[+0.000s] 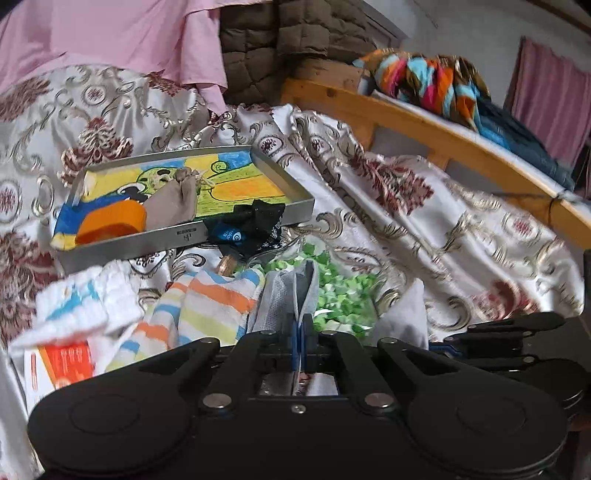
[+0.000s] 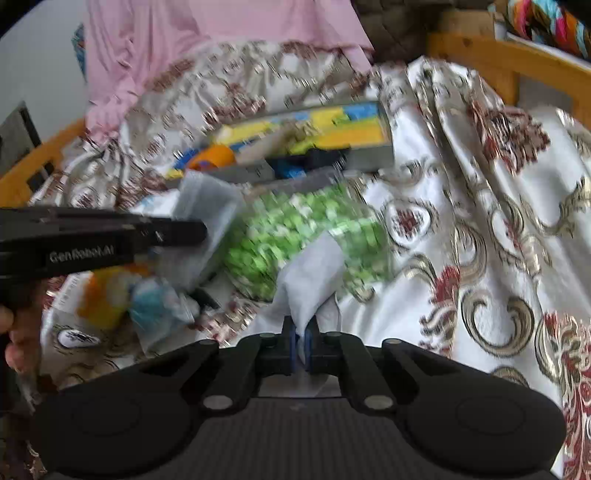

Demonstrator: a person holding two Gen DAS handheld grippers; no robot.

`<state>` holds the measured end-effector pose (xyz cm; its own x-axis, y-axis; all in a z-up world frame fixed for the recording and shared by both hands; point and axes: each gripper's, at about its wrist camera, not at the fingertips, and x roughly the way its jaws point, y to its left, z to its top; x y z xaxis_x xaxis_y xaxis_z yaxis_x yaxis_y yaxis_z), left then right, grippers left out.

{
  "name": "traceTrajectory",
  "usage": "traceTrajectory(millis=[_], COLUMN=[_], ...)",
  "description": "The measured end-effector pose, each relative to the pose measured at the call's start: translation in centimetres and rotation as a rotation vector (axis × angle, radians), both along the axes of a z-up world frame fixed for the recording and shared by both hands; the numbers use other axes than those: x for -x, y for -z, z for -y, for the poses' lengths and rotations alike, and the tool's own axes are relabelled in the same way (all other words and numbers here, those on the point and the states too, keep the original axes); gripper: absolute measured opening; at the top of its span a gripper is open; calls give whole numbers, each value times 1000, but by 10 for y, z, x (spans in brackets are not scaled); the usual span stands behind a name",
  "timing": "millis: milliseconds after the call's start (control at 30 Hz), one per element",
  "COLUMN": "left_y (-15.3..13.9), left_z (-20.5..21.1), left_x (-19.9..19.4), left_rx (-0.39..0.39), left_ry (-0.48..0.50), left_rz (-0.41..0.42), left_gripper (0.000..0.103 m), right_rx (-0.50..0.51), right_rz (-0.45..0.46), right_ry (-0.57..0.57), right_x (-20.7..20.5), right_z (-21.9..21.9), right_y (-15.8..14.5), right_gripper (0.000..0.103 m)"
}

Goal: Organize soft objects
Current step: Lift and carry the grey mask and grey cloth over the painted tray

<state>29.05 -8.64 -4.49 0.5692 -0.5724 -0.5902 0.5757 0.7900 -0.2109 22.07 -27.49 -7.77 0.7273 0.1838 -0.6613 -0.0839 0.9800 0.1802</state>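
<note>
A thin pale grey cloth (image 1: 291,291) lies over a bag of green pieces (image 1: 343,295) on the patterned bedspread. My left gripper (image 1: 299,332) is shut on one edge of it. In the right wrist view my right gripper (image 2: 302,343) is shut on another corner of the same grey cloth (image 2: 310,280), which rises in a peak before the green bag (image 2: 295,229). The left gripper (image 2: 199,230) reaches in from the left at the cloth's far edge. A striped towel (image 1: 210,306) and a white-and-blue cloth (image 1: 81,302) lie to the left.
A metal tray (image 1: 147,247) beyond holds a colourful picture cloth, an orange roll (image 1: 114,221) and a beige cloth (image 1: 173,203); a black-and-blue item (image 1: 247,225) hangs over its rim. A wooden bed rail (image 1: 406,122), pink fabric (image 1: 129,33) and a brown quilt (image 1: 288,40) bound the bed.
</note>
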Motion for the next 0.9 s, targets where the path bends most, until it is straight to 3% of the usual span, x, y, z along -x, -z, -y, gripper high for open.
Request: traceTrajectory(millis=[233, 433, 600, 700, 900], left_y=[-24, -45, -62, -71, -70], left_z=[-24, -33, -35, -34, -34], left_x=[16, 26, 17, -2, -53], left_rx=[164, 288, 342, 366, 357], left_ry=[-52, -40, -42, -55, -110], left_rz=[-36, -35, 39, 113, 161], left_gripper=[0, 0, 0, 0, 0], right_rx=[-37, -88, -122, -126, -95], right_rz=[160, 322, 413, 413, 435], right_ry=[-16, -6, 40, 59, 13], right_x=[18, 34, 41, 35, 0], right_z=[5, 13, 24, 29, 32], right_y=[-23, -42, -57, -69, -94], right_gripper=[4, 5, 5, 5, 5])
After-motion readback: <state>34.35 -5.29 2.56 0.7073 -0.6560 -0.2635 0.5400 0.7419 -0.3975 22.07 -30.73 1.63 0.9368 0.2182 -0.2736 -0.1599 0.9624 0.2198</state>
